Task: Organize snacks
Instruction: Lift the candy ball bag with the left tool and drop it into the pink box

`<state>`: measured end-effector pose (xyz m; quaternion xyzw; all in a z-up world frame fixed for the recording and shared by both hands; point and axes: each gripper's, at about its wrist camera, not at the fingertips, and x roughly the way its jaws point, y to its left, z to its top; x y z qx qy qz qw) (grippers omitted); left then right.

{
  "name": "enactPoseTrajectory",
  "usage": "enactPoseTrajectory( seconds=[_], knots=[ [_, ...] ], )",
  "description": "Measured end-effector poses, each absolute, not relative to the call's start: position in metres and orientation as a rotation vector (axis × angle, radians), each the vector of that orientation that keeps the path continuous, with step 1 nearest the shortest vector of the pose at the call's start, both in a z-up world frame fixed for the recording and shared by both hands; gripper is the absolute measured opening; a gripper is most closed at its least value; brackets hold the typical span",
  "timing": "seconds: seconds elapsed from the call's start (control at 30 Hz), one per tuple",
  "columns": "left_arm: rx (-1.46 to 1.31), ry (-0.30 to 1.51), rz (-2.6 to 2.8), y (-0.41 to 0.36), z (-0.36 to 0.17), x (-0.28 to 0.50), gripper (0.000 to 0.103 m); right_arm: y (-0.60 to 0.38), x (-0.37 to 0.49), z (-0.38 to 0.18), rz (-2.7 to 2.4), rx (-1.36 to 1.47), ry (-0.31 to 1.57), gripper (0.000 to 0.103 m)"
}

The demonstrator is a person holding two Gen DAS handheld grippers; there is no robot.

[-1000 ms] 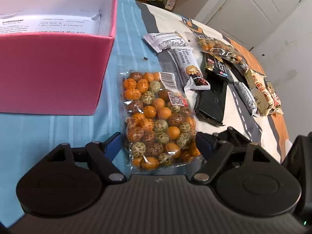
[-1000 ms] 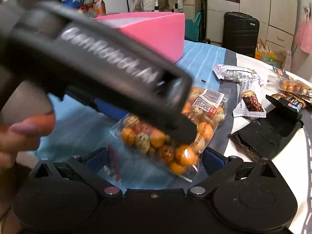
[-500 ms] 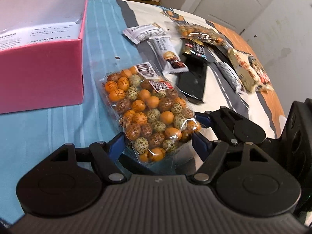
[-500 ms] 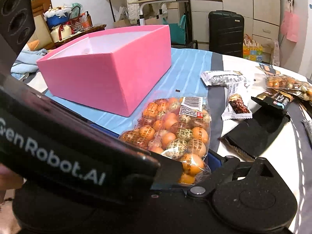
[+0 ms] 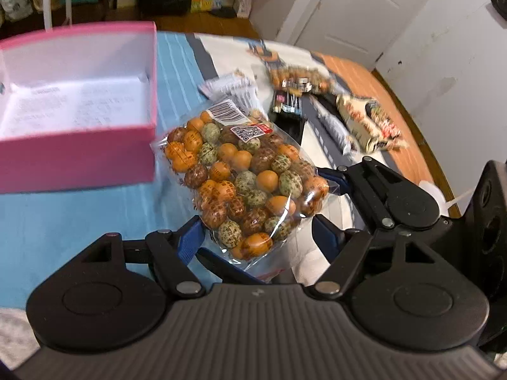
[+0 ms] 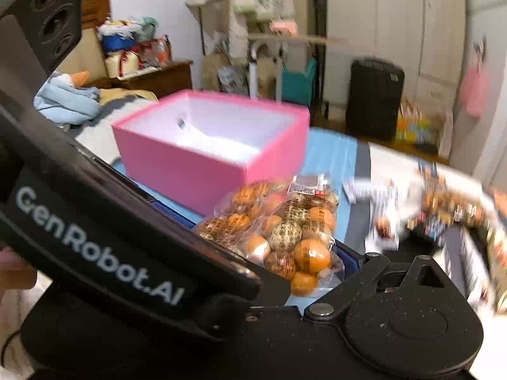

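1. The clear bag of wrapped round snacks hangs above the blue-clothed surface, just right of the open pink box
2. The left gripper has its fingers clamped on the bag's near end
3. The right gripper reaches in at the bag's right edge, its fingers seemingly pinching it, though one is hidden
4. The bag looks soft, fairly heavy and slippery; it sags, so holding both ends suits it
5. Other packets lie far right
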<state>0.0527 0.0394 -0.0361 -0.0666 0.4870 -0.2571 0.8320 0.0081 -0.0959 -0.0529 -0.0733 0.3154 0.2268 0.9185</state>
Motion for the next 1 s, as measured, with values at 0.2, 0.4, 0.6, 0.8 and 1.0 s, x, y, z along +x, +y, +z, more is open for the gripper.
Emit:
enactPoseTrajectory(
  seconds=[0.2, 0.4, 0.6, 0.8, 1.0],
  knots=[
    [-0.149, 1.002, -0.529, 0.059, -0.005, 0.058, 0.073, -0.082, 0.018, -0.027, 0.490, -0.197, 0.599, 0.099],
    [-0.215, 0.999, -0.507, 0.081, 0.008, 0.082, 0.073, -0.063, 0.046, -0.012, 0.525, -0.289, 0.582, 0.098],
    [-0.195, 1.035, -0.534, 0.069, -0.003, 0.089, 0.073, -0.069, 0.044, -0.021, 0.471, -0.270, 0.608, 0.098],
    [-0.146, 1.037, -0.594, 0.039, -0.008, 0.086, 0.073, -0.090, 0.030, -0.024, 0.382, -0.230, 0.611, 0.098],
    [-0.124, 0.992, -0.609, 0.032, 0.008, 0.081, 0.073, -0.095, 0.025, -0.010, 0.360, -0.233, 0.570, 0.098]
  ],
)
